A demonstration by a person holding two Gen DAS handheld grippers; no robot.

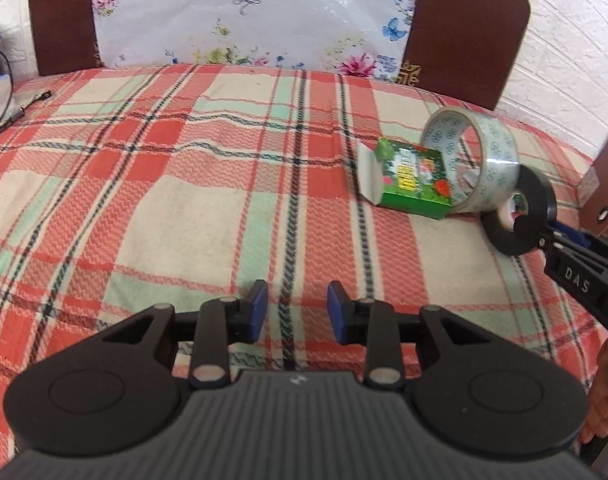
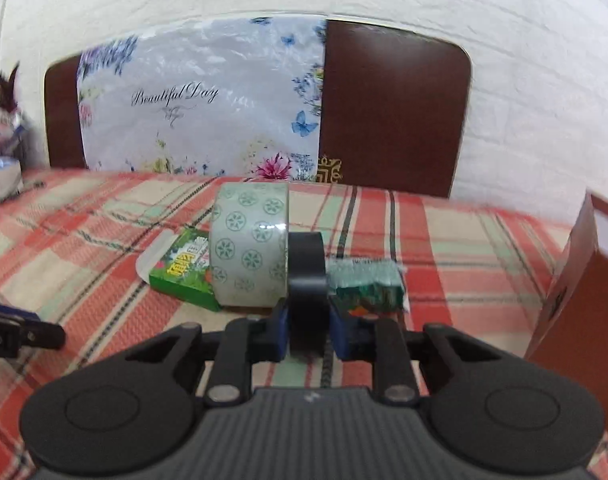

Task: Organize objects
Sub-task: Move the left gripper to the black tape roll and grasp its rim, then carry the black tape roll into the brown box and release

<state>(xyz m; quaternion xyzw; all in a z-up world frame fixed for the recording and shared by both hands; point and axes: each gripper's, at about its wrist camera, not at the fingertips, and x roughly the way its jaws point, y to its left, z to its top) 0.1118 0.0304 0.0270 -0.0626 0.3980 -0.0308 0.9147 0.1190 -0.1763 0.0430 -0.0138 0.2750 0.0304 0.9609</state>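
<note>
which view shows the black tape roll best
The left wrist view: the black tape roll appears as a full ring, side-on, with the right gripper shut on its rim. The right wrist view shows only its edge-on band between the blue pads.

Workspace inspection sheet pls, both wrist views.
Surface: plaid cloth, wrinkled.
Job's things: black tape roll on edge; patterned clear tape roll on edge beside it; green carton with open flap touching the clear roll; blurred green packet right of the black roll.
Clutter: brown box at the right edge; indistinct items far left.
Tongs: right tongs shut on the black tape roll; left tongs empty, slightly open.
Cables: black cable far left.
Surroundings: floral "Beautiful Day" sheet, brown headboard, white brick wall.
</note>
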